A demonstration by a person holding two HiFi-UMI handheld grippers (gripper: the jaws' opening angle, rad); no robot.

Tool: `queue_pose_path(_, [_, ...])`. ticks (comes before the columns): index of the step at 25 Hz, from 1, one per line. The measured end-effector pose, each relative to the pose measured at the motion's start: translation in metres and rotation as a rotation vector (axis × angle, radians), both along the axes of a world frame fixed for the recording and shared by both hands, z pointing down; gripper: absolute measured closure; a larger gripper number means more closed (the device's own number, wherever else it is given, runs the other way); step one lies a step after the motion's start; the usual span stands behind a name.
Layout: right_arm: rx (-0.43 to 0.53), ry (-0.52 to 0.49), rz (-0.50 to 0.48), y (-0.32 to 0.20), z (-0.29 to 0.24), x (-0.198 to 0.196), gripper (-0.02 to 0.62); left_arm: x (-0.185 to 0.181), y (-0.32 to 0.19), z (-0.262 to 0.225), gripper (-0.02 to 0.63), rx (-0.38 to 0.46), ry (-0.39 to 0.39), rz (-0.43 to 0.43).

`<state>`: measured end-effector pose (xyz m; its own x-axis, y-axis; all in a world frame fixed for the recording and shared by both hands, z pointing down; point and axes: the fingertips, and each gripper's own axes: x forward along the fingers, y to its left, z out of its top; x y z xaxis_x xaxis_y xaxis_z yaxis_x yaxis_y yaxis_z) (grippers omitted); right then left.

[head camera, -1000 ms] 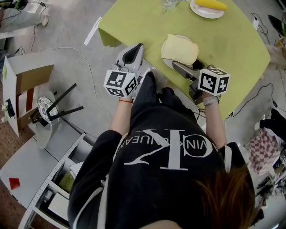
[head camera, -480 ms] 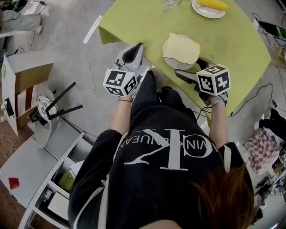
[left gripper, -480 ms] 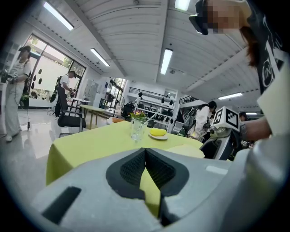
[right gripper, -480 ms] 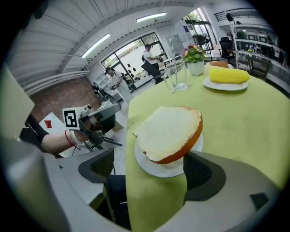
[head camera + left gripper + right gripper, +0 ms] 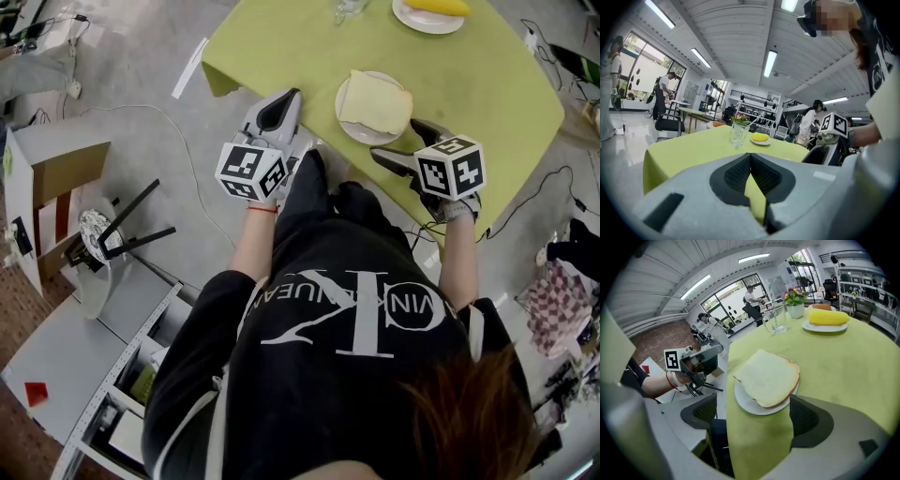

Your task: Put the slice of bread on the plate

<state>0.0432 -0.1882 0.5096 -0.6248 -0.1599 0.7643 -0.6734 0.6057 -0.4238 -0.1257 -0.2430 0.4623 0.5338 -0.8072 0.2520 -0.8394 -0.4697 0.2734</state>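
Lying flat on the plate (image 5: 350, 130) on the counter (image 5: 487, 84), the bread (image 5: 375, 100) is where it belongs; the right gripper (image 5: 754, 420) has just opened its jaws wide, gripping nothing, and the left gripper (image 5: 750, 157) has its jaws closed, empty.

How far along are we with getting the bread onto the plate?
Done: the slice of bread lies flat on the white plate. In hand: the right gripper has just been opening; its jaws stand wide, pressing on nothing, with the bread just beyond them. The left gripper is shut and empty. Left: probably only drawing the right gripper back.
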Motion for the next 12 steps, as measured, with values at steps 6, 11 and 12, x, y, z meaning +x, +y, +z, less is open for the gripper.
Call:
queue_pose_path(6, [0.063,0.014,0.028,-0.005,-0.007,0.01,0.129,0.01,-0.005,-0.003,0.595,0.008,0.001,0.037])
queue_pose_path(11, [0.157,0.021,0.041,-0.012,-0.022,0.019,0.264,0.019,-0.011,-0.011,0.595,0.022,0.002,0.059])
queue_pose_path(12, [0.176,0.023,0.042,-0.013,-0.025,0.02,0.295,0.021,-0.012,-0.012,0.595,0.027,0.001,0.064])
